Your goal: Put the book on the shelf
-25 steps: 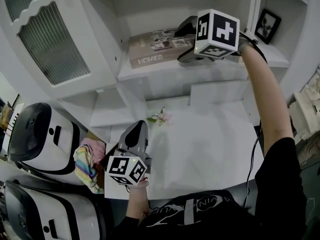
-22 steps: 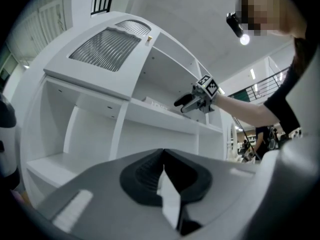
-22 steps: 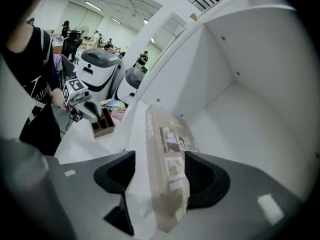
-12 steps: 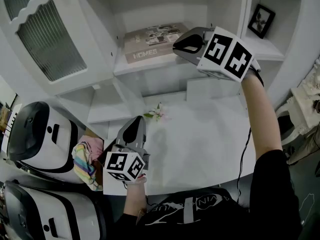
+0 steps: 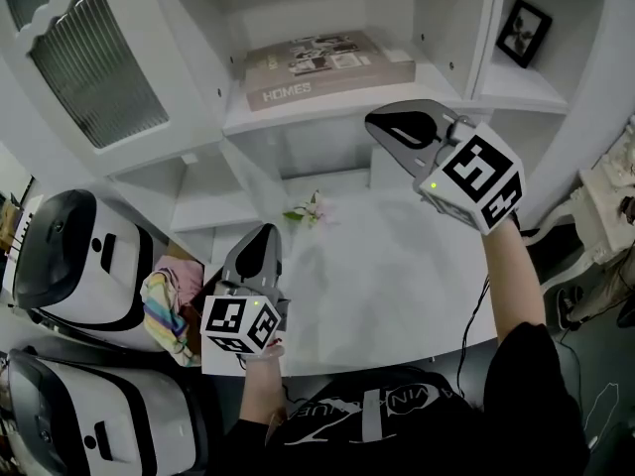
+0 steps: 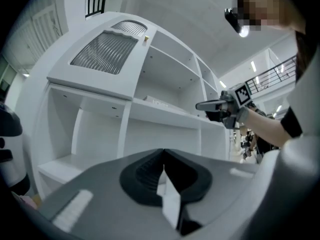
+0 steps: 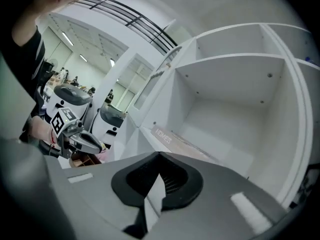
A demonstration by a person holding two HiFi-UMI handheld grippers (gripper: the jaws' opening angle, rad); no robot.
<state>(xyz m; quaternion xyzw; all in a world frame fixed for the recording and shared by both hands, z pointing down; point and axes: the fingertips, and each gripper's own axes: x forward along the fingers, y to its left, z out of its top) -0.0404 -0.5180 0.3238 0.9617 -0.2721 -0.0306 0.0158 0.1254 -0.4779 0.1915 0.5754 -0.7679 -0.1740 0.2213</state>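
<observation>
The book (image 5: 327, 65), tan with "HOMES" on its spine, lies flat on the white cabinet's middle shelf (image 5: 327, 112). In the right gripper view the book (image 7: 182, 143) rests just beyond the jaws. My right gripper (image 5: 379, 122) hangs in front of the shelf edge, below the book and clear of it. Its jaws have just closed and are shut, with nothing between them. My left gripper (image 5: 260, 236) is low over the table (image 5: 397, 276), pointing at the cabinet, shut and empty. The left gripper view shows the right gripper (image 6: 210, 105) at the shelf.
A framed picture (image 5: 524, 33) stands on the right-hand shelf. A ribbed glass cabinet door (image 5: 94, 67) is at upper left. A small flower sprig (image 5: 308, 211) lies at the table's back. Two white rounded machines (image 5: 69, 266) and a striped cloth (image 5: 164, 310) crowd the left side.
The right gripper drew back from the shelf, toward me and downward, rolling as it went. The book stayed on the shelf. The left gripper barely moved.
</observation>
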